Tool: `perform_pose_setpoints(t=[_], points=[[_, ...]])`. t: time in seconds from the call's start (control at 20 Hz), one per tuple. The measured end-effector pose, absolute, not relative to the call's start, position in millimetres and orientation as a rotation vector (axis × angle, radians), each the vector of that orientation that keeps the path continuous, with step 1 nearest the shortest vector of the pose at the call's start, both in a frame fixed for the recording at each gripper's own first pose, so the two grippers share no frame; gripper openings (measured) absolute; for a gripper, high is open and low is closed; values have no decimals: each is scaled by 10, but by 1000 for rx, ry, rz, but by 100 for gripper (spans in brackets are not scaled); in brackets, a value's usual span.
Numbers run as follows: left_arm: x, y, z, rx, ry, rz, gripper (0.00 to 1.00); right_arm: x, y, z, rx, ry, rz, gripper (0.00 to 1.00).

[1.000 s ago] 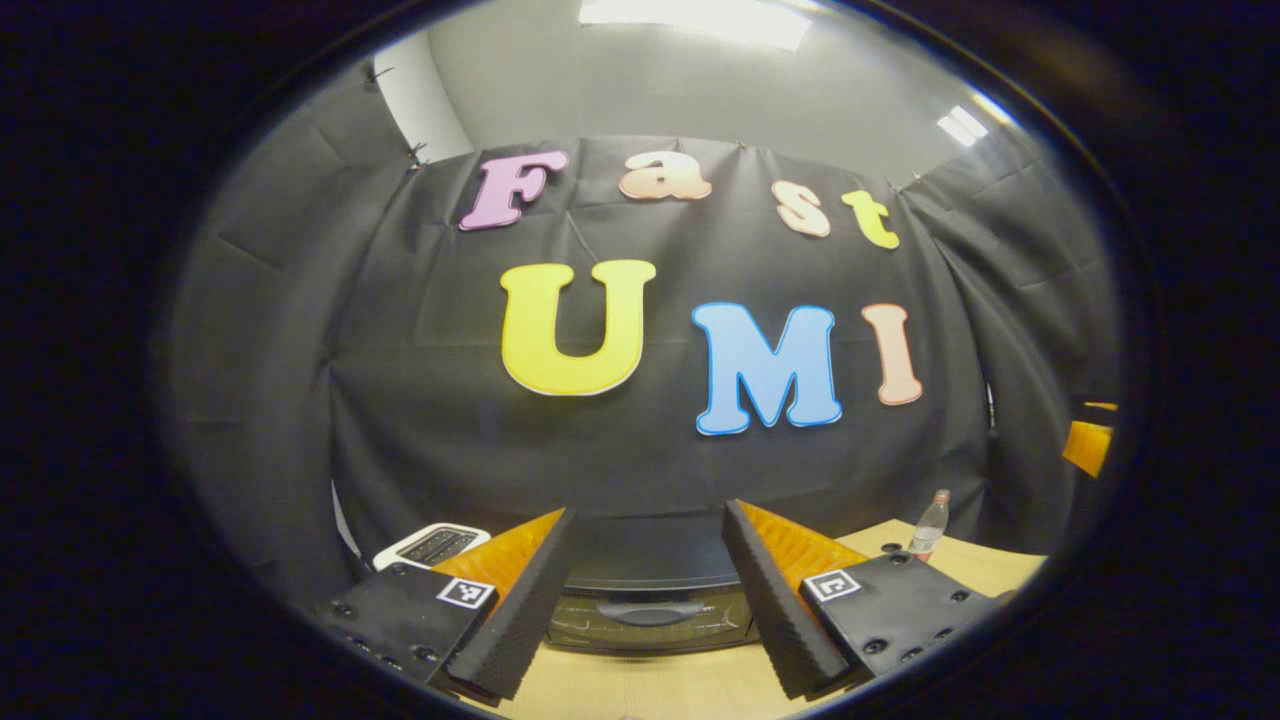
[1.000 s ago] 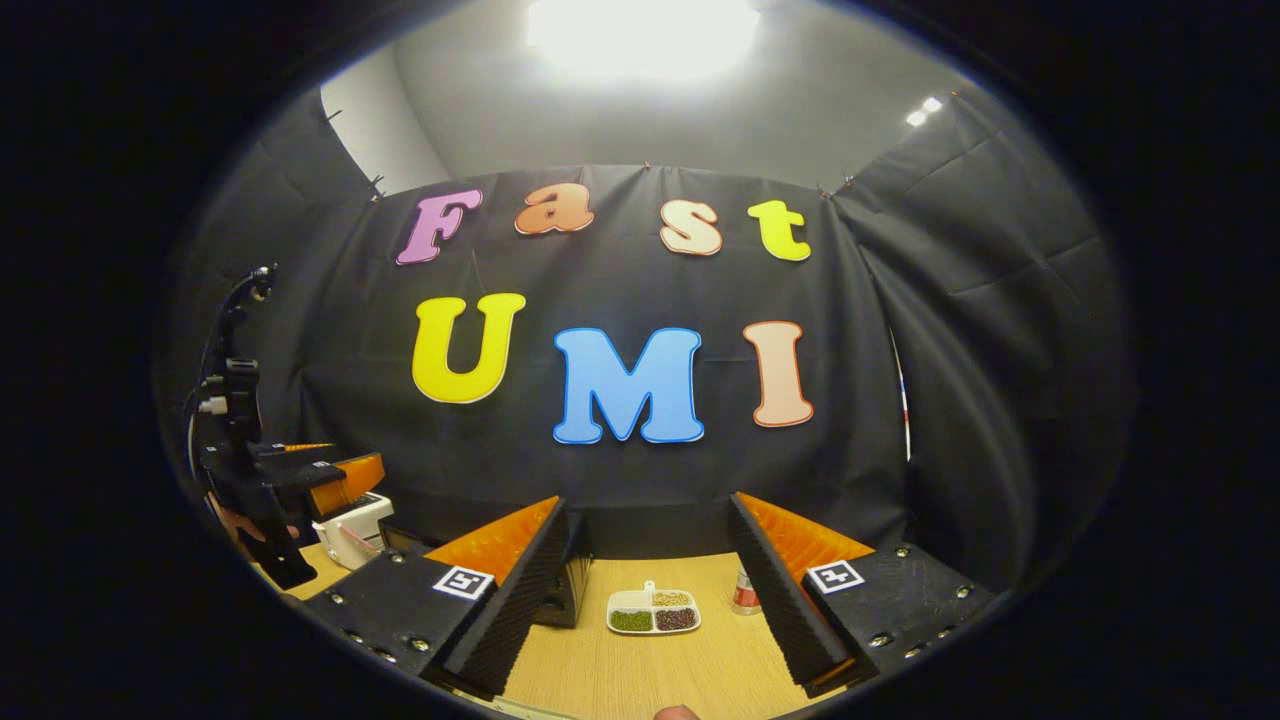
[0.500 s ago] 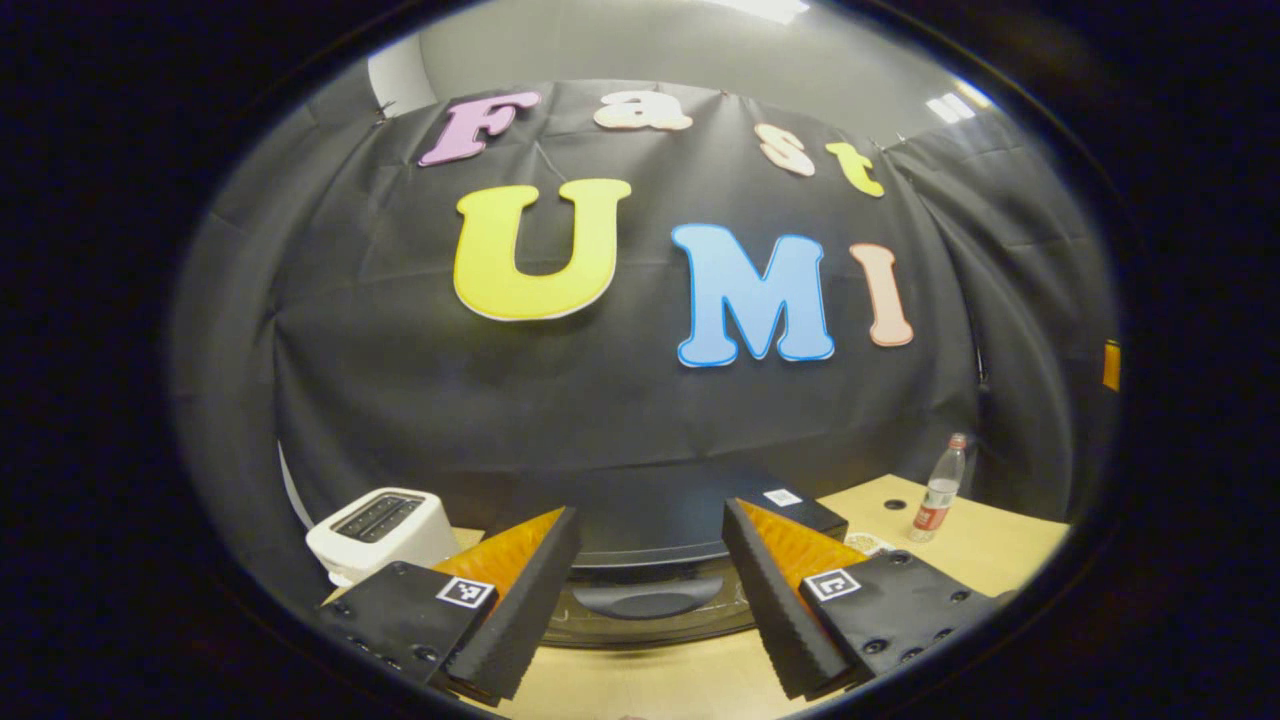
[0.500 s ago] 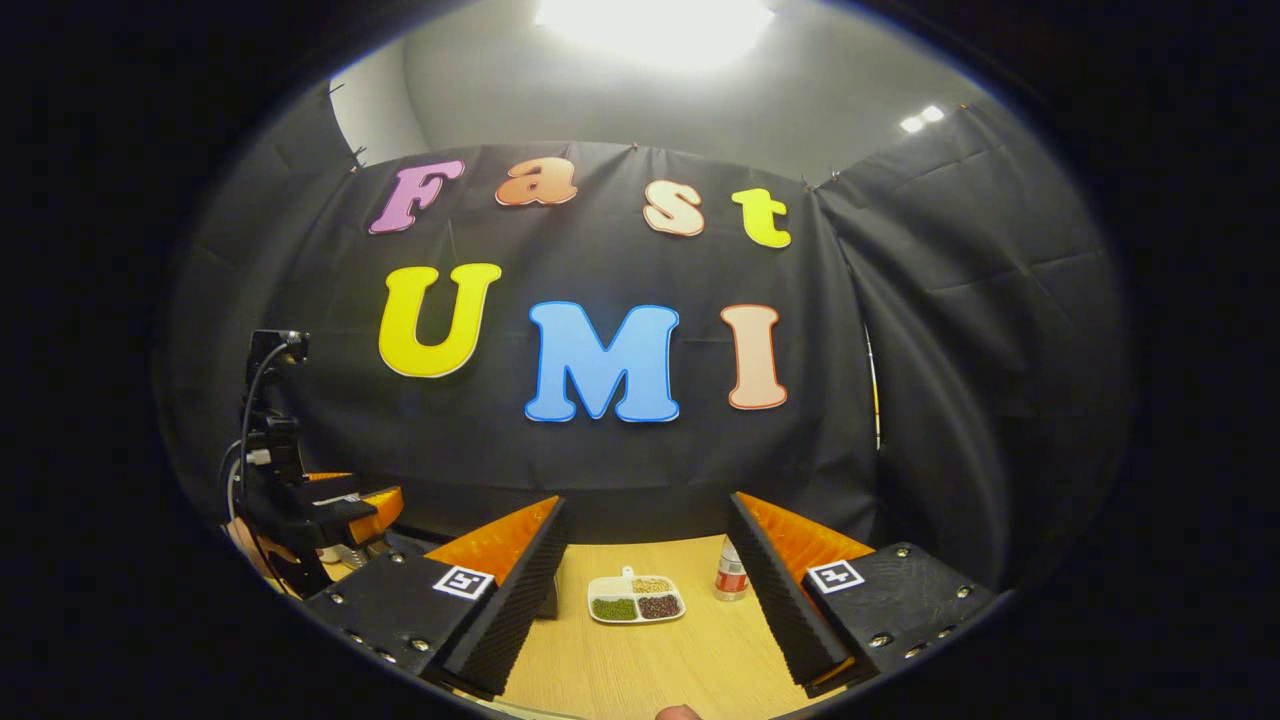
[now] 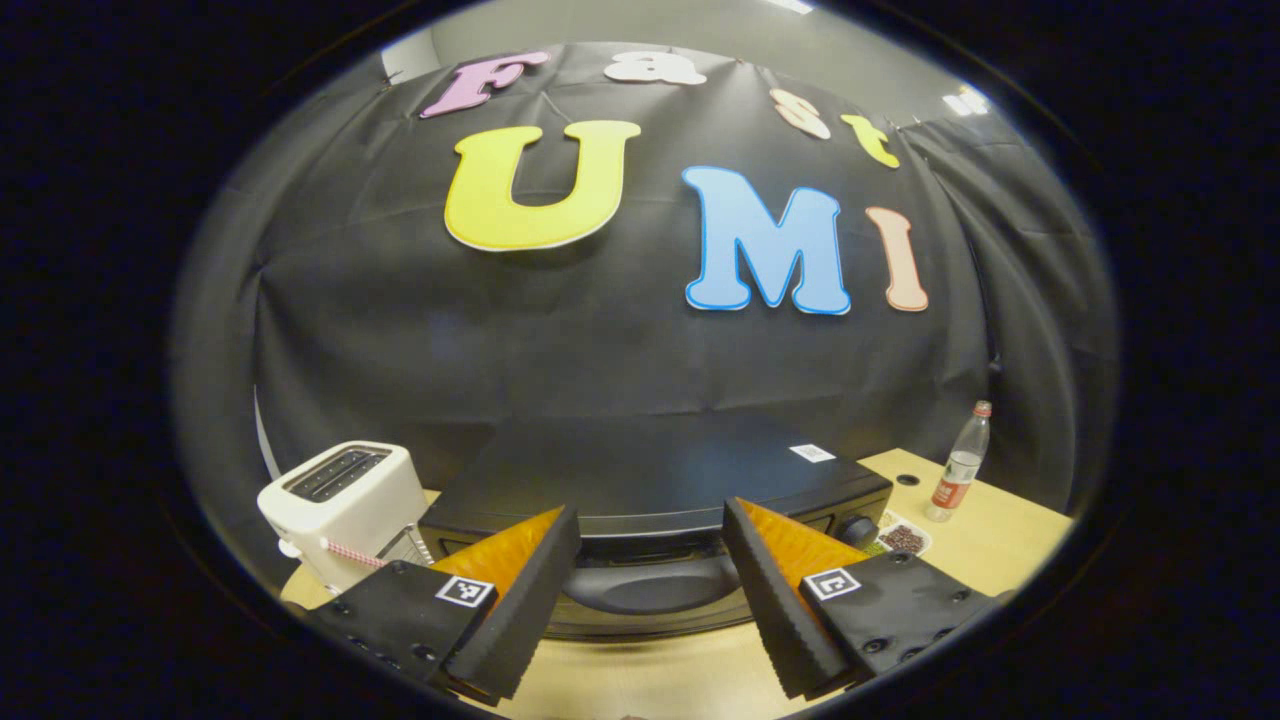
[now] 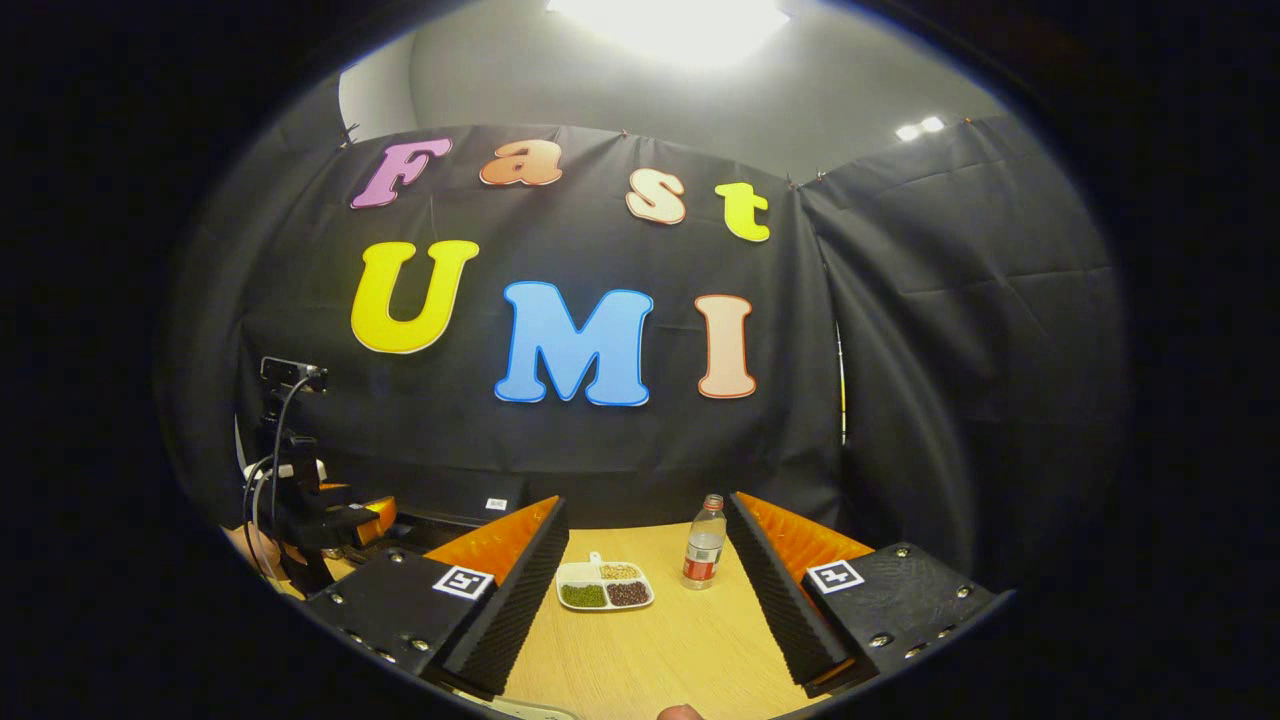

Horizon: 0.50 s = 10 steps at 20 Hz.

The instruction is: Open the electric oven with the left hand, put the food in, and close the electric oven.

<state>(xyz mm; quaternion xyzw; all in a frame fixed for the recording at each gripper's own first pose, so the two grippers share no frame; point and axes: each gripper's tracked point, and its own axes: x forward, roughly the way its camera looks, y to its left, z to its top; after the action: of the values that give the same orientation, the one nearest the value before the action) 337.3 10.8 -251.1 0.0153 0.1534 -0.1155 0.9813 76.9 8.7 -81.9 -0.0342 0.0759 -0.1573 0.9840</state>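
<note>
- Oven first: we see the black electric oven (image 5: pixel 650 480) on the wooden table (image 5: pixel 990 545), dead ahead in the left gripper view, its door shut and its curved door handle (image 5: pixel 650 585) facing us.
- Our left gripper (image 5: pixel 650 600) hangs just in front of that handle with its two fingers spread wide, one to each side of it, gripping nothing; we cannot tell whether they touch the door.
- We find a white toaster (image 5: pixel 340 505) just left of the oven, and a clear bottle with a red label (image 5: pixel 958 480) standing upright near the far right table edge.
- Food sits in a small white divided tray (image 6: pixel 603 588) on the table, right of the oven; in the right gripper view we make out green, dark and pale portions in separate compartments.
- Our right gripper (image 6: pixel 650 590) is likewise spread open and empty, above the table, short of the tray; the bottle (image 6: pixel 703 555) stands just right of the tray.
- At the left of the right gripper view, we see the left gripper (image 6: pixel 330 520) beside the oven.
</note>
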Motion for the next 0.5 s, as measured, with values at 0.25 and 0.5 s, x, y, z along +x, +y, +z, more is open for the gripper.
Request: perform_pose_setpoints(t=[0.25, 0.5], points=[[3414, 66, -2630, 38, 310, -221, 95, 761, 66, -785, -92, 155, -324, 98], [3354, 53, -2683, 78, 289, -212, 100, 745, 52, -798, -94, 153, -321, 98]])
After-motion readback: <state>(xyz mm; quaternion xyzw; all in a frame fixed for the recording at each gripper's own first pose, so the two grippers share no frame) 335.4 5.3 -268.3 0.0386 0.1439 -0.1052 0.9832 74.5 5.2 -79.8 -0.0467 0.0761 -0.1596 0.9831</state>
